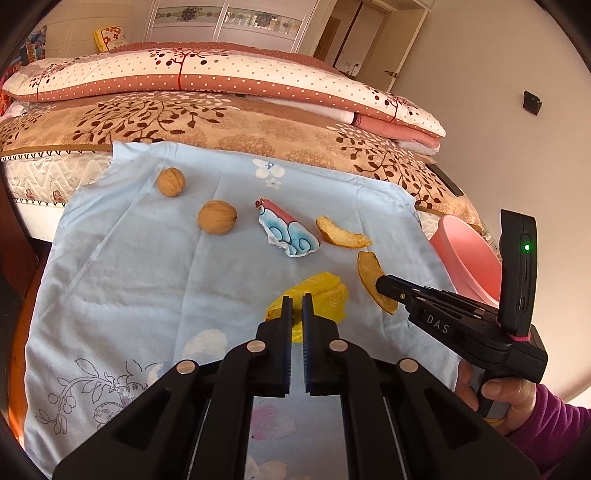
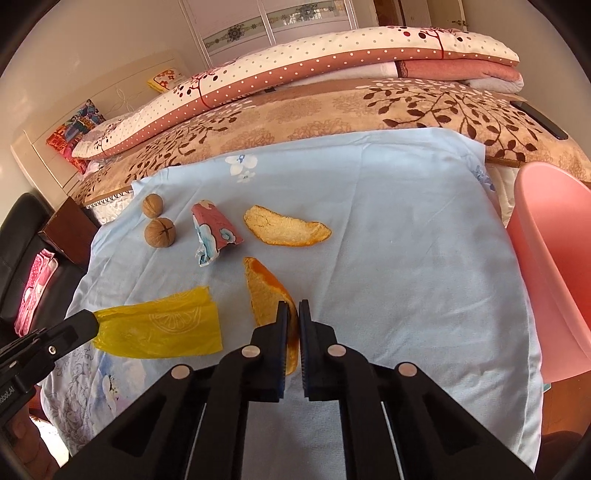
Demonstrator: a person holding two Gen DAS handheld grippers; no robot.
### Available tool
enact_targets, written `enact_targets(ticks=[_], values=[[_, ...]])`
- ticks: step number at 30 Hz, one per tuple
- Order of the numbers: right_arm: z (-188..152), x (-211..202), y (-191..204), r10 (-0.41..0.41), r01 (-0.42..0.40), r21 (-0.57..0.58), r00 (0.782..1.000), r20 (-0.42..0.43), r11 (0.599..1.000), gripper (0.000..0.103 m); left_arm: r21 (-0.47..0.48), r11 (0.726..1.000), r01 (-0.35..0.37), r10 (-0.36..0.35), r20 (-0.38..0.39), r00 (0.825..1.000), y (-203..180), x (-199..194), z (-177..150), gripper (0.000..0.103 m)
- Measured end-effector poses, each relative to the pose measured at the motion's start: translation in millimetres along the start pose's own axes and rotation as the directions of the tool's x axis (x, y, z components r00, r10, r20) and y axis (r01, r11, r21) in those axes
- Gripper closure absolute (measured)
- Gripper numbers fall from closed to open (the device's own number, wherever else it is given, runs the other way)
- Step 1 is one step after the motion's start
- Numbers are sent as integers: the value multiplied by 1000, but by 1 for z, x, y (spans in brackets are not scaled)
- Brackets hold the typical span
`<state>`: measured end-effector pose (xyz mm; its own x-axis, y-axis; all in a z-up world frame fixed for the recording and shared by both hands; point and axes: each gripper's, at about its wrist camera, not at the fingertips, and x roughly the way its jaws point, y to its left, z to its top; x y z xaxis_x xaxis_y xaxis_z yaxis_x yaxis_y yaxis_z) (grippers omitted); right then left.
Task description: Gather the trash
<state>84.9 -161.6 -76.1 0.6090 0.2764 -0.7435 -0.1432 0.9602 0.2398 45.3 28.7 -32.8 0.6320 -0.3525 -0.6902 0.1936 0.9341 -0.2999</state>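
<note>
Sunlit bedroom, quilted bed (image 1: 229, 122), white wardrobe (image 1: 229, 22)

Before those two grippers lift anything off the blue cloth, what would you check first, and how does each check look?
1. Left gripper shut on the yellow plastic bag: ok; it pinches the bag's edge.
2. Right gripper shut on the near orange peel: ok.
3. Grip deep enough to hold the peel when lifted: cannot tell.
4. Pink bin open and close on the right: ok.
5. Trash left on the blue cloth: not ok; the second orange peel, crumpled wrapper and two walnuts remain.
</note>
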Motion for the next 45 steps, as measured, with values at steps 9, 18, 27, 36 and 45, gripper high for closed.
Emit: enact_targets(ticks=[9,18,27,36,45], values=[[2,-36,-21,-41,39,30,997,73,999,98,71,997,41,-44,44,998,-32,-4,16,100],[2,-63,-46,-73,63,80,990,118,995,98,167,984,57,-73,97,993,-62,-12,35,101],[-6,-63,-50,-56,47,90,993,101,995,98,234,971,52,-47,-29,998,-33,-1,27,59],[-7,-58,-44,-53,45,88,995,84,995,97,416,909,15,65,-177,982,-18,41,-10,58],[-8,-55,-42,-58,51,82,995,76,995,97,435,901,16,66,-172,983,-10,48,-20,60]])
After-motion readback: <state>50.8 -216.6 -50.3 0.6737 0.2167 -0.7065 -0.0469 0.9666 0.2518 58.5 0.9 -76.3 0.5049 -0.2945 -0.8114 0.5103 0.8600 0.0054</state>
